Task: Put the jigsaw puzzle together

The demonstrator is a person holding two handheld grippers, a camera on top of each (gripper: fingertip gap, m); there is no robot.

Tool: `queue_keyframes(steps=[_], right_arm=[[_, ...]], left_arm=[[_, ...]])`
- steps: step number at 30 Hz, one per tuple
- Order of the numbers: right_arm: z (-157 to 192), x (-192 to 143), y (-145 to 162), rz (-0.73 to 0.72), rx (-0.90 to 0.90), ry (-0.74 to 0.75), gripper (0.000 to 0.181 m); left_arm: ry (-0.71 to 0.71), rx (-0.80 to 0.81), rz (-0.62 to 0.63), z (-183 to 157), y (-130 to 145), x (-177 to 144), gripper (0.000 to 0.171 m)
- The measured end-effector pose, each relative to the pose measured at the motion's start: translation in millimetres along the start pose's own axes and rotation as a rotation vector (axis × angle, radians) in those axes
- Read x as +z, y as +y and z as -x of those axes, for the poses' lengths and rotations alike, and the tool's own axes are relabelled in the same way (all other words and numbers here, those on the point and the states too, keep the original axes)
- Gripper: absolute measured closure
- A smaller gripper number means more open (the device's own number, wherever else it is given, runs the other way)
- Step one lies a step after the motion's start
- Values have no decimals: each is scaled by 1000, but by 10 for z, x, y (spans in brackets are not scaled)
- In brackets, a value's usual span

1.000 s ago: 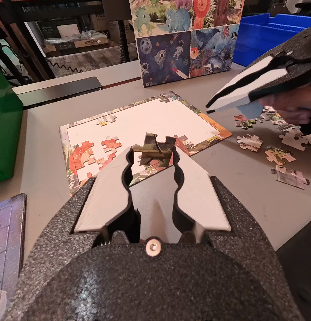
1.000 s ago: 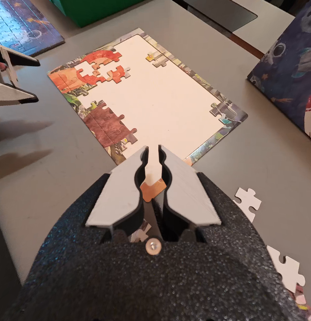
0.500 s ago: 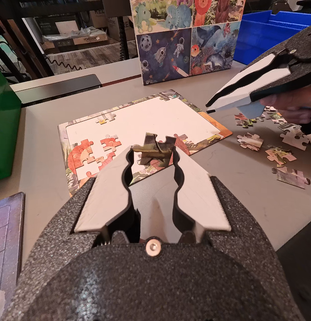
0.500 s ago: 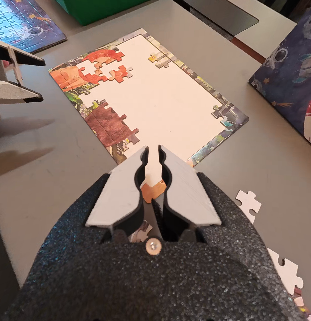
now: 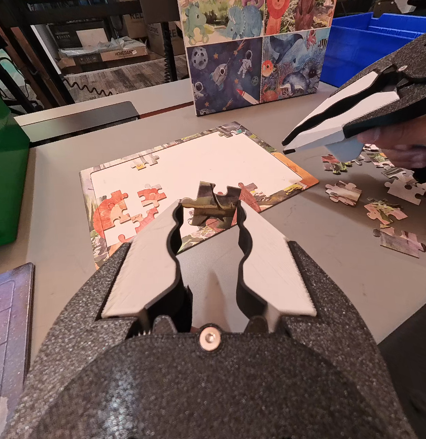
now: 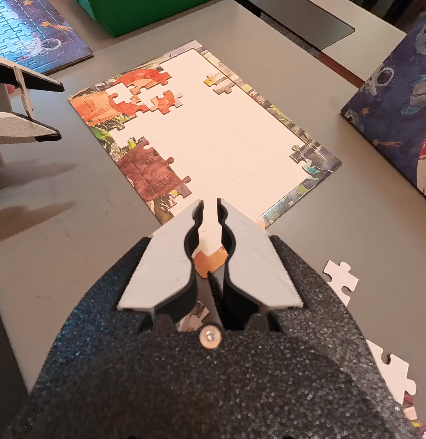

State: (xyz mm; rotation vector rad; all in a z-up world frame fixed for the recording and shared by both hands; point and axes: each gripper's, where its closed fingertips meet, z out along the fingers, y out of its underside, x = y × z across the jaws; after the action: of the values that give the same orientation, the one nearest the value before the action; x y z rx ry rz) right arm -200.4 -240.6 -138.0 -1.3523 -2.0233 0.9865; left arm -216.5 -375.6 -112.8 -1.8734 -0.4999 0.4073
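Over the near edge of the puzzle board (image 5: 231, 154), the left gripper (image 5: 210, 209) pinches a dark green puzzle piece (image 5: 214, 205) between its fingertips. Further right, the right gripper (image 6: 210, 202) hovers empty, jaws a narrow slit apart, loose pieces (image 5: 383, 210) scattered beyond.

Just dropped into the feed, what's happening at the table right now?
A person is assembling a jigsaw with two handheld grippers. The left gripper is shut on a dark green puzzle piece, held in the air above the near edge of the puzzle tray. The right gripper hovers over the tray's other end, fingers nearly closed with nothing between them. The tray is mostly bare, with an orange patch and a brown patch filled in. Loose pieces lie on the table beside it.
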Motion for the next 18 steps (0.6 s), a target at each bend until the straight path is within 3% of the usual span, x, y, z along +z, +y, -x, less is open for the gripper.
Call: queue_keyframes(steps=[15, 18], right_arm=[[2, 14, 13, 6, -8, 4, 170], [-12, 14, 17, 7, -1, 2, 170]], left_arm=[[-6, 11, 22, 18, -7, 74, 127], [-49, 40, 157, 239, -89, 337, 127]])
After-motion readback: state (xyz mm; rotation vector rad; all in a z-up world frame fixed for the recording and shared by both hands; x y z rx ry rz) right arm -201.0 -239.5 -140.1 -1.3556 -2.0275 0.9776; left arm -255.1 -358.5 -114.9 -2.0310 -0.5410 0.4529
